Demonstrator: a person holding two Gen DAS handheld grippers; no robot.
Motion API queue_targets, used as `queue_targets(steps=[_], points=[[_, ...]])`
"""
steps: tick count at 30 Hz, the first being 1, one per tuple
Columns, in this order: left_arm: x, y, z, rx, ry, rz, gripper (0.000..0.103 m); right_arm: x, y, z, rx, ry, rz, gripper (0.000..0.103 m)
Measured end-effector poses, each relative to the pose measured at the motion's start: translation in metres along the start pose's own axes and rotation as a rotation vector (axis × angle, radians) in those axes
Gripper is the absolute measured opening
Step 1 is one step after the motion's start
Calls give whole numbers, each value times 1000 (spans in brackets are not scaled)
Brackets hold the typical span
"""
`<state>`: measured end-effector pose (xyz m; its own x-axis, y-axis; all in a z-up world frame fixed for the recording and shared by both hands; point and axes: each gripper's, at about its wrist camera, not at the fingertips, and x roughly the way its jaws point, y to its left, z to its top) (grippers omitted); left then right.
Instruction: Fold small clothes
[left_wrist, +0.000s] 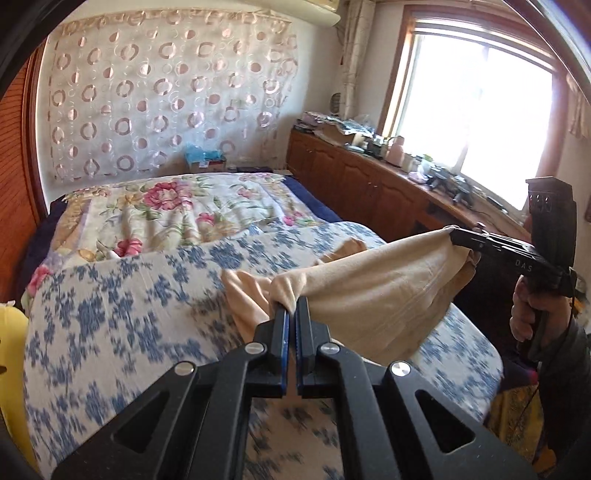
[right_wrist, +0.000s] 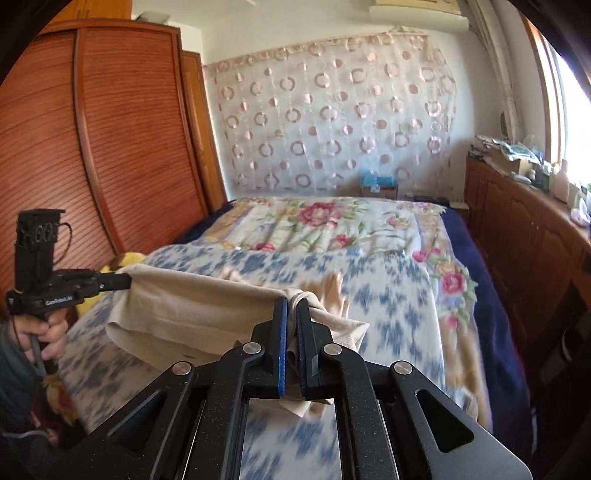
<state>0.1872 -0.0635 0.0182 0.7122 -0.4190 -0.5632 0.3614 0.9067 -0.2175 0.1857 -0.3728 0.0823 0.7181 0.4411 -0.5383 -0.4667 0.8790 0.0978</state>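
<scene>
A small beige garment hangs stretched between my two grippers above the bed; it also shows in the right wrist view. My left gripper is shut on one corner of it. My right gripper is shut on the other corner, bunched between its fingers. In the left wrist view the right gripper holds the cloth's far end at the right. In the right wrist view the left gripper holds it at the left. The lower part of the garment trails onto the bed.
The bed carries a blue-and-white patterned sheet near me and a floral quilt farther back. A wooden cabinet with clutter runs under the window on the right. A wooden wardrobe stands on the left.
</scene>
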Motion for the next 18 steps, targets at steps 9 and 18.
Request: queue_targets(steps=[9,18], points=[[67,38,14,-10,75,43,6,122,-41,21,45,123,-21,8],[57,54,-17,24,144,82,51,109,-56,1,77,144,-23,46]])
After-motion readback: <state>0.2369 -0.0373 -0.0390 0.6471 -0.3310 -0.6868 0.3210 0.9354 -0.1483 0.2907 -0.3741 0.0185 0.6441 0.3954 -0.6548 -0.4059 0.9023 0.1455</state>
